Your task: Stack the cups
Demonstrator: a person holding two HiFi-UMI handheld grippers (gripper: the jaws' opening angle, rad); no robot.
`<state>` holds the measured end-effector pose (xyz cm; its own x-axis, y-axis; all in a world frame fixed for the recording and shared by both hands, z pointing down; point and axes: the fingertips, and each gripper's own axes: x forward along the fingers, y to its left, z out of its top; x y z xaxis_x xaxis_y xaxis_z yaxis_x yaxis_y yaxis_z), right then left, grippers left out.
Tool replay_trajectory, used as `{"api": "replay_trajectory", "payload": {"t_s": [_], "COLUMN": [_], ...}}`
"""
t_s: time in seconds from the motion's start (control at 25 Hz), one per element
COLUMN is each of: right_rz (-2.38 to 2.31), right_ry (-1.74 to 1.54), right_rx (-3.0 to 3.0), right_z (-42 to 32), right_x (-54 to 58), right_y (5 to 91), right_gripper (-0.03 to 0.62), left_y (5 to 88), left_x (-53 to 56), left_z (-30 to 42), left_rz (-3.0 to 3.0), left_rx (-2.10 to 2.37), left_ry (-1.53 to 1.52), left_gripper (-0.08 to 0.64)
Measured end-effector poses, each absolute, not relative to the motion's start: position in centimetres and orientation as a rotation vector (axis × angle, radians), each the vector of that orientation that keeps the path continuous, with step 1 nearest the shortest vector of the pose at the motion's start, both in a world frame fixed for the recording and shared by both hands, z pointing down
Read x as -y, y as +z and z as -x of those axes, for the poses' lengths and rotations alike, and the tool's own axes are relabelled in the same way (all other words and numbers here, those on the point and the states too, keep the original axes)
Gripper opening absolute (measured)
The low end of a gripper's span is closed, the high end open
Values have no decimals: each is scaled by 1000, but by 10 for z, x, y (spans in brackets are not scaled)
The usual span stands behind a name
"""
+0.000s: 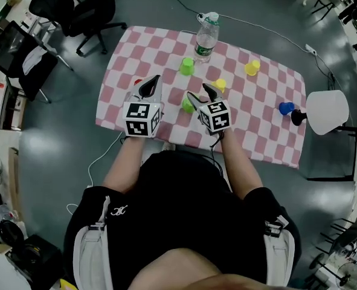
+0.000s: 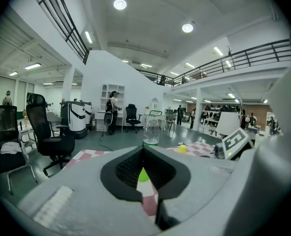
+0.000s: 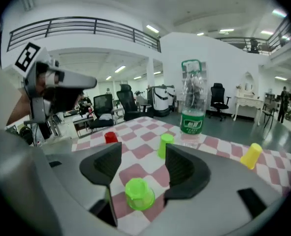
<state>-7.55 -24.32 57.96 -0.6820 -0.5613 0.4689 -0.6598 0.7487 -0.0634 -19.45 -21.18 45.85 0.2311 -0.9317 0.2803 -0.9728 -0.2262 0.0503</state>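
A green cup (image 3: 139, 193) stands upside down on the checkered cloth, low between the pads of my right gripper (image 3: 143, 161), which is open and does not touch it. In the head view this cup (image 1: 188, 104) sits beside the right gripper (image 1: 201, 95). A second green cup (image 1: 186, 66) stands farther off near the bottle. Two yellow cups (image 1: 220, 84) (image 1: 252, 67), a red cup (image 1: 138, 82) and a blue cup (image 1: 286, 108) are spread over the table. My left gripper (image 1: 149, 88) hovers by the red cup, its fingers together and empty (image 2: 144, 151).
A clear water bottle (image 1: 206, 38) with a green label stands at the table's far edge. A white lamp (image 1: 327, 110) stands off the right end of the table (image 1: 269, 144). Office chairs (image 1: 84, 8) are on the floor beyond the left corner.
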Motion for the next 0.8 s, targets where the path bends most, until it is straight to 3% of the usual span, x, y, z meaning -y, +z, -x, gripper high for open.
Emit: {"api": "replay_trajectory", "payload": {"t_s": [0.24,0.52,0.6,0.72,0.8], "right_rz": [-1190,-1867,-1974,-2069,-2089], "right_ry": [179,-97,-129,-137,-132], "right_rx": [2696,2558,2474,2375,2345], "right_z": [52,-33,-53,-75,-83], "right_x": [258,276,276,274,272], "right_y": [480,394,391,393,396], "right_gripper": [273,267,206,27,5], "left_y": [447,427,424,418,416], "left_x": [229,245,250,256,259], "left_z": [172,138,126,108,97], "left_rz": [-2356,-2451,-2481,-2529,-2561], "left_rx": [1784,1733,1702,1657,1622], "left_ry": [283,249,237,224,219], "left_gripper": [12,12,12,12,12]}}
